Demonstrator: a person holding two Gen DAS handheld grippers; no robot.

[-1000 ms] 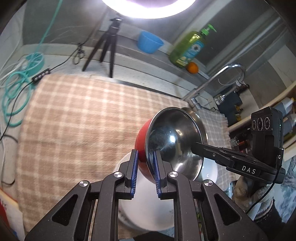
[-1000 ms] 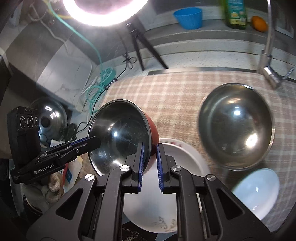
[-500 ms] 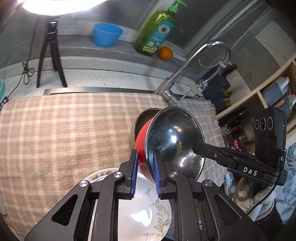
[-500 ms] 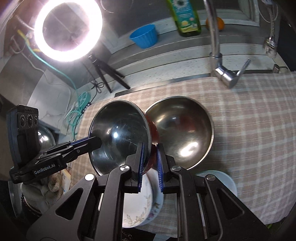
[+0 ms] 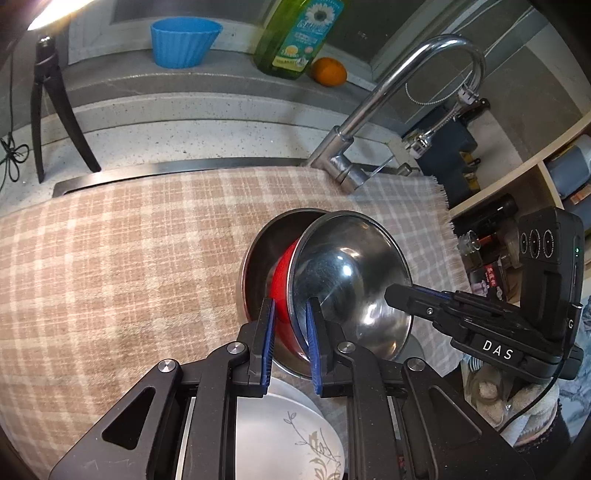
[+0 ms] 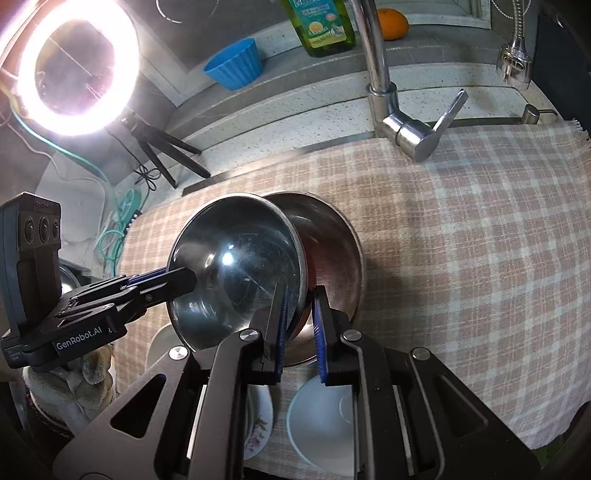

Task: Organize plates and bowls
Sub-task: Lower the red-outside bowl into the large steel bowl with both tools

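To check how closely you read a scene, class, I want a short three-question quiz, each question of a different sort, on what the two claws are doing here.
1. True or false: the left claw and the right claw both grip the rim of the red bowl.
2. The tilted red bowl hangs over: A) a steel bowl; B) a wooden tray; C) a frying pan.
3. Fill in: on the ledge, the orange sits beside a green ____.

Key: 1 true; 2 A; 3 bottle.
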